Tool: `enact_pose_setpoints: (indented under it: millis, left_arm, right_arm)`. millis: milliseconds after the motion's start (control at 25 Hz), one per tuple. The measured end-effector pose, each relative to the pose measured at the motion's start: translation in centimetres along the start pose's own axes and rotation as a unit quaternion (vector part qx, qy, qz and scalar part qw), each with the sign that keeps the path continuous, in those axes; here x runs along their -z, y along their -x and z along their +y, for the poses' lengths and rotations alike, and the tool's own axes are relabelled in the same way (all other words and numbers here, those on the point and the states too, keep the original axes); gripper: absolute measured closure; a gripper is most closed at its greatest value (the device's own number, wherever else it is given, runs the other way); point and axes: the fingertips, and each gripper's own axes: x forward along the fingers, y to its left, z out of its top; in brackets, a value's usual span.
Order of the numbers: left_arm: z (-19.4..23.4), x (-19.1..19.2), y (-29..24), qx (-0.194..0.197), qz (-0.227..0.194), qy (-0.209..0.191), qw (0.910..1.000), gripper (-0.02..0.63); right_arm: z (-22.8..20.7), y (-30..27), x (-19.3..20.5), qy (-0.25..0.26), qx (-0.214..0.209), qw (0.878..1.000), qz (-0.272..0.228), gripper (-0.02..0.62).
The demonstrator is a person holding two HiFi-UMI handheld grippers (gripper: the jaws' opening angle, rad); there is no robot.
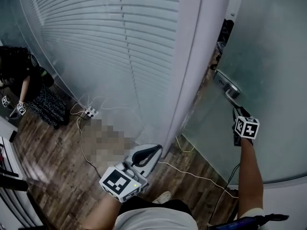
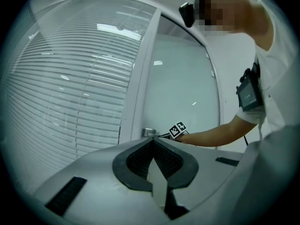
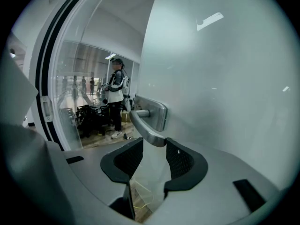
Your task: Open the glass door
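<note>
The frosted glass door [image 1: 268, 56] stands slightly ajar from the white frame post [image 1: 192, 56]. Its metal lever handle [image 1: 229, 89] juts from a plate near the door's edge. My right gripper [image 1: 236, 110] reaches up to it from below. In the right gripper view the end of the handle [image 3: 147, 128] fills the gap between the jaw tips of the right gripper [image 3: 153, 144], touching both sides. My left gripper [image 1: 157, 149] hangs low by the foot of the post, away from the door. Its tips meet with nothing between them in the left gripper view [image 2: 152, 140].
A glass wall with blinds [image 1: 110, 42] runs left of the post. A power strip [image 1: 89, 111] and cables [image 1: 192, 174] lie on the wood floor. Another person [image 1: 19, 71] crouches at far left by a dark mat [image 1: 48, 107]. Beyond the glass stands a person [image 3: 115, 97].
</note>
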Motion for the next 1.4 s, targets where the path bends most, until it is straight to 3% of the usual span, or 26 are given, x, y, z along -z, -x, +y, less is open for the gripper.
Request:
enact_pose_setpoints:
  millis: [200, 320, 480, 640, 880, 1080, 1400]
  left_arm:
    - [0.3, 0.4, 0.0, -0.004, -0.004, 0.0, 1.0, 0.606]
    - [1.0, -0.4, 0.3, -0.003, -0.005, 0.0, 1.0, 0.606]
    - [1.9, -1.3, 0.4, 0.0, -0.008, 0.004, 1.0, 0.606]
    - [1.7, -0.8, 0.8, 0.02, -0.013, -0.003, 0.9997, 0.606]
    - [2.9, -1.5, 0.4, 0.08, -0.02, -0.022, 0.9963, 0.606]
    - [4.8, -4.6, 3.0, 0.139, -0.029, -0.041, 0.989, 0.606]
    - [7.0, -4.1, 5.0, 0.201, -0.021, -0.03, 0.979, 0.606]
  right_arm:
    - [-0.4, 1.4, 1.9, -0.011, -0.004, 1.0, -0.005, 0.453]
    - [1.3, 4.6, 0.7, -0.02, -0.018, 0.998, -0.049, 0.474]
    - [4.6, 10.2, -1.9, -0.02, -0.032, 0.992, -0.117, 0.587]
    - [7.4, 16.1, -2.2, -0.038, -0.028, 0.985, -0.168, 0.594]
    - [11.2, 23.2, -3.4, -0.05, 0.018, 0.978, -0.203, 0.594]
    - [16.7, 29.1, -6.8, -0.052, 0.072, 0.973, -0.213, 0.594]
    - [22.5, 35.1, -4.8, -0.07, 0.136, 0.967, -0.204, 0.594]
